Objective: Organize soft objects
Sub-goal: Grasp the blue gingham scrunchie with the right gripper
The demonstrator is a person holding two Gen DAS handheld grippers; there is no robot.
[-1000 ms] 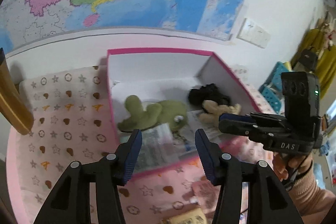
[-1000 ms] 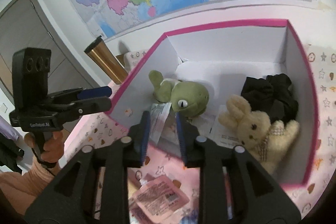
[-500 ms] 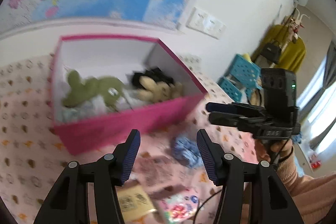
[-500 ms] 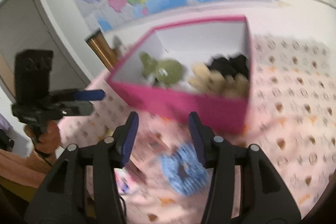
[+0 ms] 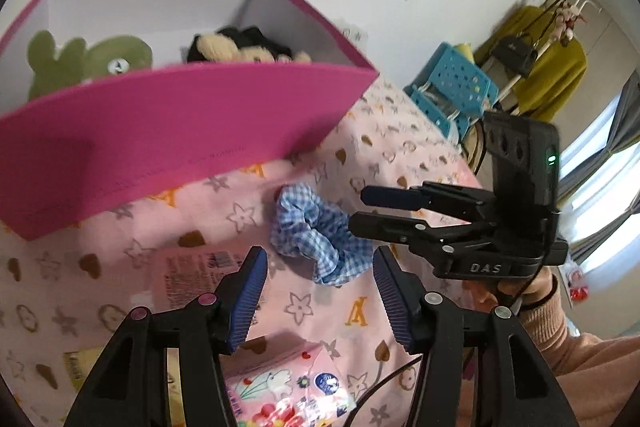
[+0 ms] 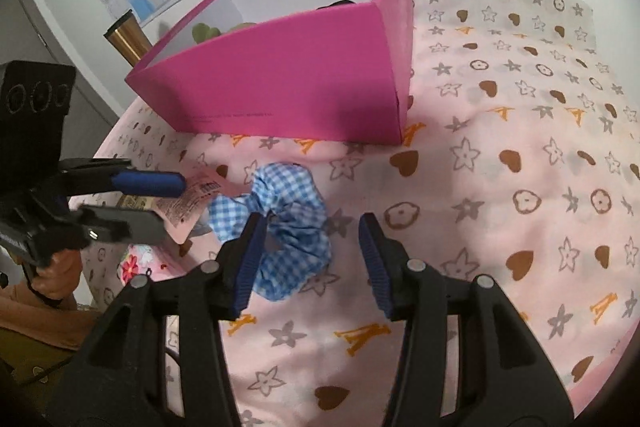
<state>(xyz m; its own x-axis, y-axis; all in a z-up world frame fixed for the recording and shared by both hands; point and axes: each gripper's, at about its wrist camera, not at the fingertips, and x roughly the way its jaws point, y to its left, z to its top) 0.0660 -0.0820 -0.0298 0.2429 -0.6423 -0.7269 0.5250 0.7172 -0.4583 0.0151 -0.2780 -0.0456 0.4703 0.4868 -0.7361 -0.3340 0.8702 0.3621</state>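
Now R tool [image 6: 310,261] open over scrunchie [image 6: 286,223].

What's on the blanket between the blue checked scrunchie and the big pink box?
Nothing: only bare pink blanket lies between the scrunchie and the pink box, seen in the right wrist view.

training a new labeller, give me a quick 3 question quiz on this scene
1. True or false: the scrunchie lies inside the pink box.
2. Which is in the box? A) green plush B) tissue pack C) pink sachet
3. Fill in: the right gripper has its jaws ____, with nothing clamped.

Key: 1 false, it lies on the blanket in front of the box. 2 A. 3 open; the scrunchie sits by the left pad.
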